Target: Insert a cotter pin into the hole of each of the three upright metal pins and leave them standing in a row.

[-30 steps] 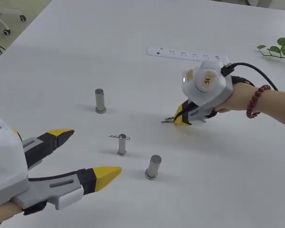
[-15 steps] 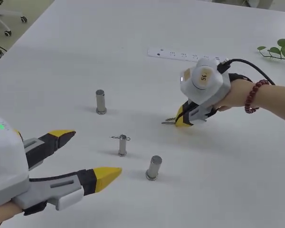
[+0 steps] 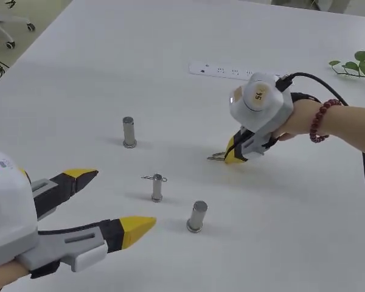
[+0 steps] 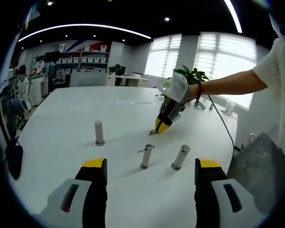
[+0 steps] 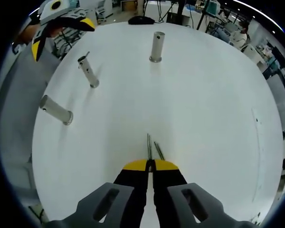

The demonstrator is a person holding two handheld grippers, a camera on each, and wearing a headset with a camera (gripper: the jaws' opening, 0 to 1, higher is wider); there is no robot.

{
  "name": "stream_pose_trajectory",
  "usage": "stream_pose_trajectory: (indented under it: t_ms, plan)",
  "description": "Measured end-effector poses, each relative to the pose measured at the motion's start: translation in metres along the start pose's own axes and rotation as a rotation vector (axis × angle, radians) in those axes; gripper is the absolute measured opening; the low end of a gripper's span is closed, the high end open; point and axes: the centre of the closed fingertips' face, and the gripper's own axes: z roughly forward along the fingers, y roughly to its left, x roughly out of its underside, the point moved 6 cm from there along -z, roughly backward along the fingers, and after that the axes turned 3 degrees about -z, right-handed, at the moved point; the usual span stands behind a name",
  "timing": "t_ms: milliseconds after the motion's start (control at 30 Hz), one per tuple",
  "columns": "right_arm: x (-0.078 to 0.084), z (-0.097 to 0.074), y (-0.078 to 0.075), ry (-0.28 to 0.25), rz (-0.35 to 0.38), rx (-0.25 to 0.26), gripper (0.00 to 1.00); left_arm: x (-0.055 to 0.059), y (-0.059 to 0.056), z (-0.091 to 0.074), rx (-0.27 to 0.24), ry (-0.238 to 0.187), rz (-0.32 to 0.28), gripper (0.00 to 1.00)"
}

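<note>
Three upright metal pins stand on the white table: a far one (image 3: 129, 132), a middle one (image 3: 157, 187) with a cotter pin (image 3: 152, 178) through its top, and a near one (image 3: 196, 216). My left gripper (image 3: 112, 199) hovers open at the lower left, short of the pins (image 4: 146, 156). My right gripper (image 3: 233, 156) is tipped down onto the table to the right of the pins, shut on a thin cotter pin (image 5: 149, 146). A second thin pin (image 5: 158, 150) lies just beside it. The bare pins (image 5: 156, 46) (image 5: 56, 109) stand well ahead of the right jaws.
A white power strip (image 3: 237, 71) lies at the back of the table, with plant leaves (image 3: 356, 62) at the far right. A black cable (image 3: 353, 115) trails from the right gripper. A dark object (image 5: 141, 20) sits at the table's far edge.
The right gripper's body has tilted slightly while its tips stay at the same spot on the table. The left gripper stays open and still.
</note>
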Motion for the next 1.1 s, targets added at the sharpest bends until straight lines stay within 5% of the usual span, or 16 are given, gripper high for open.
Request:
stream_pose_trajectory:
  t_ms: [733, 1100]
  plan:
    - [-0.008, -0.014, 0.004, -0.021, -0.015, 0.062, 0.02, -0.006, -0.003, 0.0, 0.008, 0.009, 0.033, 0.75]
    - [-0.024, -0.03, 0.016, -0.076, -0.072, 0.118, 0.02, -0.011, -0.006, 0.0, 0.034, 0.008, -0.033, 0.69]
